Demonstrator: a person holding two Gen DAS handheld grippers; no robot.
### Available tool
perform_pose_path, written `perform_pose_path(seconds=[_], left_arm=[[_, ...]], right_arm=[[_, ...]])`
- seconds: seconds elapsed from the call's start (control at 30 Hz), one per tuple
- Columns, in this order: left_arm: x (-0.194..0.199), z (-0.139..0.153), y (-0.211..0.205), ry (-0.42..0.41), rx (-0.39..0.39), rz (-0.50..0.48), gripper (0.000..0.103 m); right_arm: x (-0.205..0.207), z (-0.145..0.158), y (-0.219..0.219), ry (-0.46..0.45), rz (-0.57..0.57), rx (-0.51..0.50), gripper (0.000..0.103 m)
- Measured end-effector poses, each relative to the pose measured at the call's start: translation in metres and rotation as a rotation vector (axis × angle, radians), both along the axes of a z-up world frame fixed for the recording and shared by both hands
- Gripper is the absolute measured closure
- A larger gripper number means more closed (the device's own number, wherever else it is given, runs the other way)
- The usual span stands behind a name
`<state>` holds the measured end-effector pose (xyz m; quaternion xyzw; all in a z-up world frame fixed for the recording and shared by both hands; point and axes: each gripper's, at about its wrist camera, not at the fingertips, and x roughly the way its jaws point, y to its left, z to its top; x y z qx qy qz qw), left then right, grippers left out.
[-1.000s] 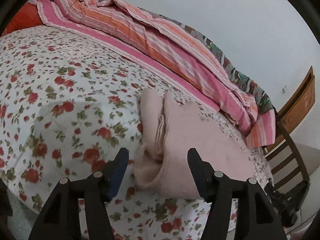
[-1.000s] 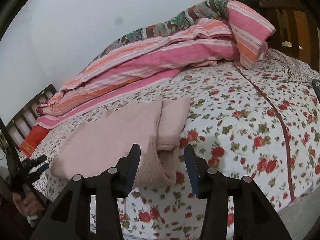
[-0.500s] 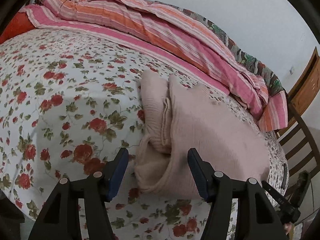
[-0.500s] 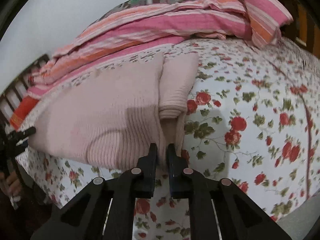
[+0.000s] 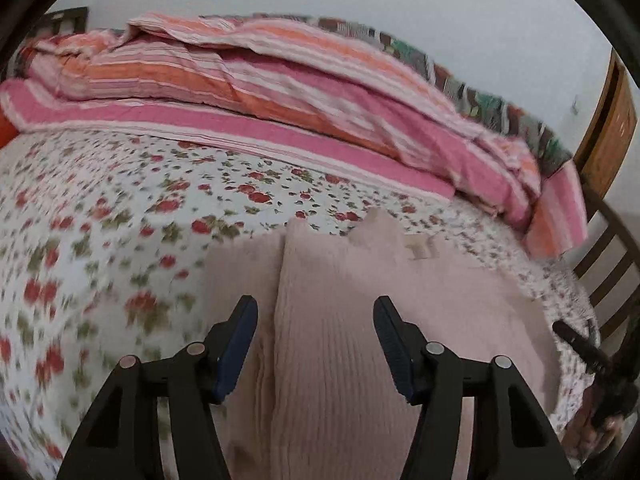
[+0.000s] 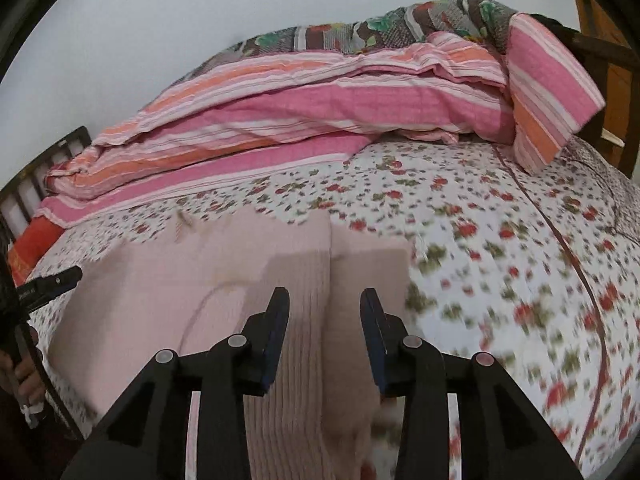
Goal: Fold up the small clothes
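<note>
My left gripper [image 5: 316, 350] has swept forward over the near end of the pink knitted garment [image 5: 360, 344], where a second ago it hung short of it, above the hem. Its jaws are closing a little, but the blue pads stand clear of the knit on either side of a lengthwise fold line, so I grip nothing there. The garment lies on the flowered bedsheet [image 5: 100, 240], partly folded, one side panel turned in along its length, with the striped quilt [image 5: 280, 92] heaped behind it against the wall.

My right gripper [image 6: 324, 338] has changed more: half a second ago its jaws were pinched together at the hem, and now they are opening, with the ribbed knit and the folded edge between them but not pressed by the pads, as far as I can see. I take this as a pinch let go, so the next fold has to be begun again with a fresh hold on both sides.

Much is unclear. Both views are smeared by motion, the sheet's flowers most of all. The garment's near hem runs under my fingers and off the bottom edge, so I cannot say how it lies there. In the left view the right gripper shows only as a dark tip at the far right edge; in the right view the left one likewise, at the left edge.
</note>
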<state>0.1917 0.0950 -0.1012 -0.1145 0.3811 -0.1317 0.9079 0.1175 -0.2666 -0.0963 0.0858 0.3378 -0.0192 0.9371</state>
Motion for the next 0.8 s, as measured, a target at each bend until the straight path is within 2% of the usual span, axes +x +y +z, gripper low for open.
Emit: perform_pose_path(seconds=[0.13,0.2,0.27,0.33,0.37,0.4,0.43,0.47,0.57,0.67,0.73,0.8], left_arm=[[0.023,-0.005,0.000,0.034,-0.019,-0.008,0.052],[0.035,-0.010,-0.002,0.060,-0.010,-0.001,0.063],[0.043,-0.016,-0.001,0.080,-0.008,0.022,0.067],[0.049,-0.024,-0.001,0.096,-0.005,0.036,0.077],[0.051,-0.029,-0.001,0.105,0.003,0.045,0.091],[0.052,-0.032,0.001,0.104,0.003,0.050,0.096],[0.051,-0.032,0.004,0.090,-0.013,0.046,0.096],[0.046,-0.031,0.009,0.064,-0.035,0.054,0.096],[0.037,-0.030,0.020,0.045,-0.058,0.068,0.096],[0.038,-0.037,0.024,0.063,-0.070,0.068,0.096],[0.038,-0.038,0.025,0.062,-0.082,0.066,0.093],[0.035,-0.035,0.028,0.071,-0.111,0.047,0.088]], right_arm=[[0.032,-0.004,-0.003,0.051,-0.002,0.016,0.067],[0.046,-0.010,-0.006,0.085,-0.015,0.019,0.067],[0.059,-0.018,-0.008,0.130,-0.025,0.031,0.067],[0.068,-0.024,-0.008,0.154,-0.022,0.039,0.067],[0.071,-0.027,-0.007,0.166,-0.019,0.035,0.067],[0.074,-0.030,-0.006,0.174,-0.019,0.025,0.069],[0.075,-0.031,-0.005,0.175,-0.014,0.019,0.077],[0.075,-0.031,-0.005,0.165,0.011,0.030,0.098],[0.065,-0.026,-0.011,0.112,0.025,0.058,0.098],[0.069,-0.039,-0.013,0.162,0.002,0.047,0.098],[0.068,-0.038,-0.003,0.149,-0.004,-0.021,0.098],[0.064,-0.030,0.008,0.140,-0.013,-0.085,0.092]])
